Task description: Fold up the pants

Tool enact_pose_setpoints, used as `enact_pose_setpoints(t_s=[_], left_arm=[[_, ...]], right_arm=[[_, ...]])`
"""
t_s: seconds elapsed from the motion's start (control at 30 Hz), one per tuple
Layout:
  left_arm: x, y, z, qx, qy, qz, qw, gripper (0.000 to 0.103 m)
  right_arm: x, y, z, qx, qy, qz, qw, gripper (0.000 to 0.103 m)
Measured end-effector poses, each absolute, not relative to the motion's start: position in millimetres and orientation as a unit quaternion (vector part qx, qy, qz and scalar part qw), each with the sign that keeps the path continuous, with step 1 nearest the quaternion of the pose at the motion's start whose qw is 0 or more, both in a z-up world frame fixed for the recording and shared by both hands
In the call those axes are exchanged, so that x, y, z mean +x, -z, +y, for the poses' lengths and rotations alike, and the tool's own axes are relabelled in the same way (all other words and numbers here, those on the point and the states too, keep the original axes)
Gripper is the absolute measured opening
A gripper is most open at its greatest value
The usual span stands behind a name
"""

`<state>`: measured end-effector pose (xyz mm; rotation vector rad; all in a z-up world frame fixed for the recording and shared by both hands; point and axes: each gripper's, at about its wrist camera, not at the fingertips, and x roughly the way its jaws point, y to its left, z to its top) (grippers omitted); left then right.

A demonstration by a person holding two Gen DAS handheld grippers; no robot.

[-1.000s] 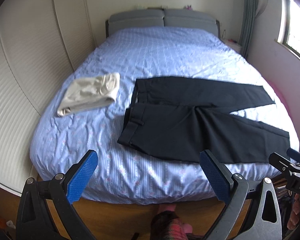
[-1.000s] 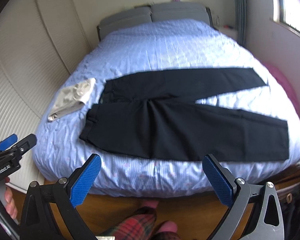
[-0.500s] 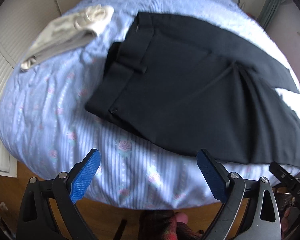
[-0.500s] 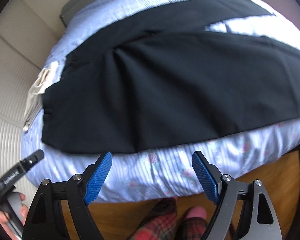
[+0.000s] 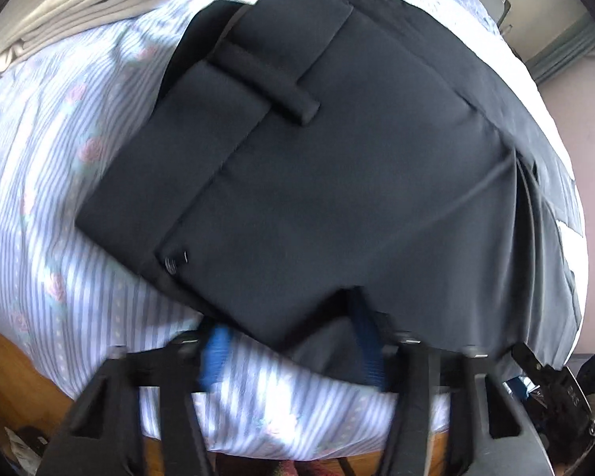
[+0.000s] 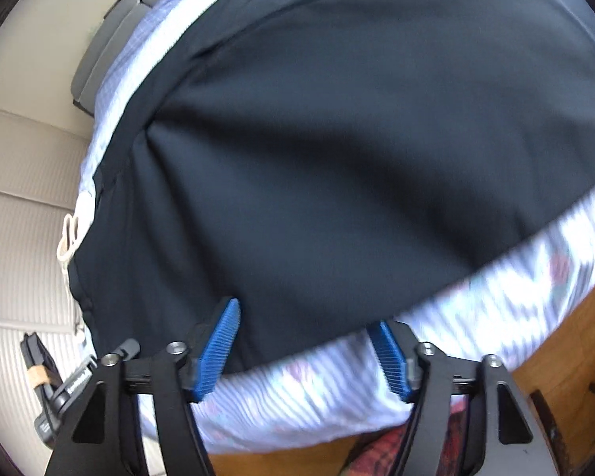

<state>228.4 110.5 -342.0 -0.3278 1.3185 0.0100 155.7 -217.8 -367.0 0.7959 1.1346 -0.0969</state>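
Note:
Black pants (image 5: 337, 166) lie flat on the blue striped bed (image 5: 59, 238), waistband with button to the left, legs running right. My left gripper (image 5: 293, 345) is open, its blue pads at the pants' near edge by the waist; the right pad overlaps the cloth. In the right wrist view the pants (image 6: 357, 150) fill the frame. My right gripper (image 6: 309, 353) is open, its blue fingers (image 6: 220, 349) straddling the near hem of the front leg at the bed's edge.
A folded beige garment (image 5: 79, 12) lies on the bed at the far left. The bedsheet (image 6: 496, 317) hangs over the near side above a wooden floor (image 6: 567, 337). The grey headboard (image 6: 107, 39) and a cream wardrobe wall (image 6: 20, 158) stand beyond.
Both grippers have moved down and forward to the near edge of the pants. The jaws stay open; the pants have not moved.

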Motion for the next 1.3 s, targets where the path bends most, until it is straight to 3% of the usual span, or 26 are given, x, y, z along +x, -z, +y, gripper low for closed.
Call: enact_pose_setpoints(t_s=[0.07, 0.1, 0.13, 0.2, 0.47, 0.67, 0.9, 1.3], left_arm=[[230.7, 330.7, 108.4, -0.141, -0.004, 0.607, 0.782, 0.021], [231.8, 323.5, 107.9, -0.136, 0.0, 0.606, 0.784, 0.015], [229.5, 313.0, 107.2, -0.133, 0.007, 0.604, 0.786, 0.015], [227.2, 295.1, 106.1, -0.13, 0.02, 0.598, 0.791, 0.012], [233.5, 178.4, 95.4, -0.128, 0.064, 0.528, 0.837, 0.01], [320.0, 122.0, 90.5, -0.118, 0.061, 0.462, 0.877, 0.01], [447.5, 145.5, 85.7, -0.109, 0.053, 0.482, 0.868, 0.01], [578.6, 268.4, 84.9, -0.108, 0.042, 0.595, 0.795, 0.011]], right_arm=[[161.2, 362.3, -228.2, 0.367, 0.056, 0.518, 0.771, 0.041], [164.8, 359.0, -232.4, 0.368, 0.063, 0.516, 0.771, 0.027], [168.3, 353.5, -237.4, 0.365, 0.069, 0.516, 0.772, 0.016], [172.6, 335.0, -244.4, 0.362, 0.068, 0.508, 0.779, 0.01], [193.5, 187.2, -258.4, 0.282, 0.051, 0.425, 0.859, 0.008], [277.1, 130.3, -264.7, 0.224, 0.033, 0.387, 0.894, 0.008], [400.5, 127.8, -266.5, 0.173, 0.017, 0.418, 0.892, 0.008], [539.4, 227.1, -253.2, 0.109, 0.029, 0.52, 0.847, 0.008]])
